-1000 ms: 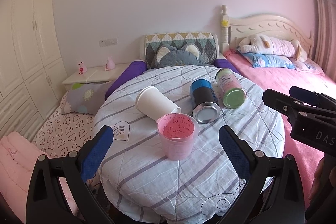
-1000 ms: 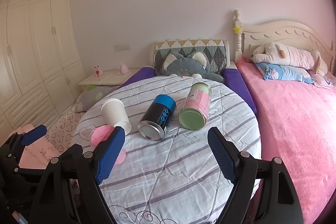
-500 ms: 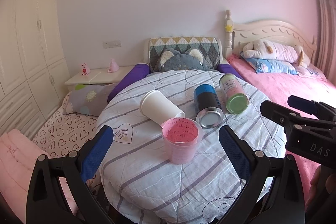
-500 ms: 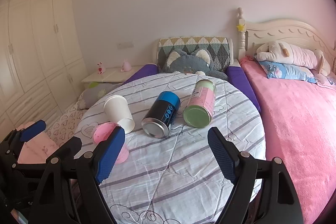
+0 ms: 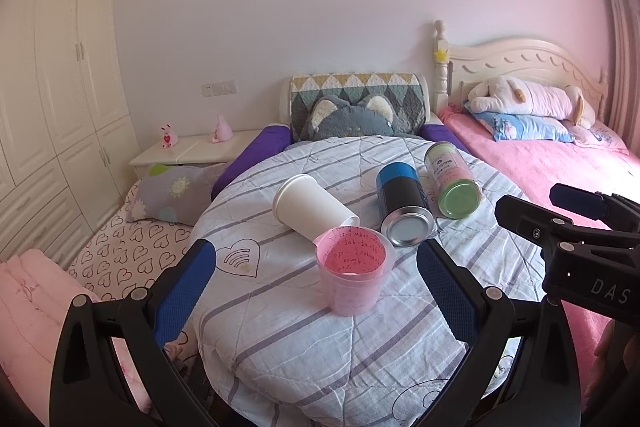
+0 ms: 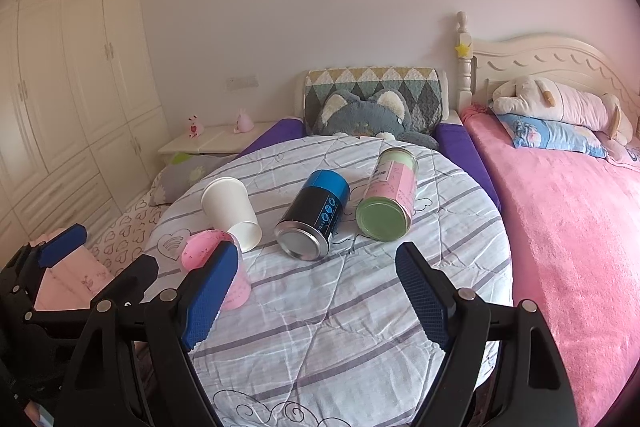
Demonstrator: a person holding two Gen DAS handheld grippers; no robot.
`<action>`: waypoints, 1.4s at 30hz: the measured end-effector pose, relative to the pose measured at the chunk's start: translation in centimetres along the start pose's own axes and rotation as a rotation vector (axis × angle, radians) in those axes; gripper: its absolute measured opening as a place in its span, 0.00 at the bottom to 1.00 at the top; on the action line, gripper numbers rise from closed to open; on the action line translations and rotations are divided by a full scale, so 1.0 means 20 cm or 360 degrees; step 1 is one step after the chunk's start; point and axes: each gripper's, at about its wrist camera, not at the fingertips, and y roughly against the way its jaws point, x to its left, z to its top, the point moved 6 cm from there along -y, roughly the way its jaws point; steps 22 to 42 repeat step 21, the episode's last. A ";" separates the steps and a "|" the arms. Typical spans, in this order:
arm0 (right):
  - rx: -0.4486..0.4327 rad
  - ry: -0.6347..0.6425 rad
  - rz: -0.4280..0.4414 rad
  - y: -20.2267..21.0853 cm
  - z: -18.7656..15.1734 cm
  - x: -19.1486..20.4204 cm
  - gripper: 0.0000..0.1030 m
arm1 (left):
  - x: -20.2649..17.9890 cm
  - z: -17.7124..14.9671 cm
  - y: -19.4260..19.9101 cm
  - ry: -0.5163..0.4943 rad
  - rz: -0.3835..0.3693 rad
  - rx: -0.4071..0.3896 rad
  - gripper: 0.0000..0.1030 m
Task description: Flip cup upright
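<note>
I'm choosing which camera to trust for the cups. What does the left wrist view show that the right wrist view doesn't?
Left only: the upright pink plastic cup's open inside, unobstructed.

Right only: the black-and-blue tin's label; its own finger hides part of that cup.

Both: the white paper cup on its side, the pink-and-green tin, both grippers open and empty.

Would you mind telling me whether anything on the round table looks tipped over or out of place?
Yes. The white paper cup lies on its side beside the upright pink cup. The blue-and-black can and the pink-and-green can also lie toppled on the striped cloth. Nothing looks spilled.
</note>
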 end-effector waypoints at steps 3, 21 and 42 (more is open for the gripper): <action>0.0001 -0.0002 0.0004 0.00 0.00 0.00 0.80 | 0.00 0.00 0.00 0.0000 -0.0001 0.0000 0.99; 0.0057 0.0025 0.0026 -0.05 -0.01 0.04 0.80 | 0.00 -0.03 -0.06 -0.0010 -0.0019 0.0050 0.99; 0.0057 0.0025 0.0026 -0.05 -0.01 0.04 0.80 | 0.00 -0.03 -0.06 -0.0010 -0.0019 0.0050 0.99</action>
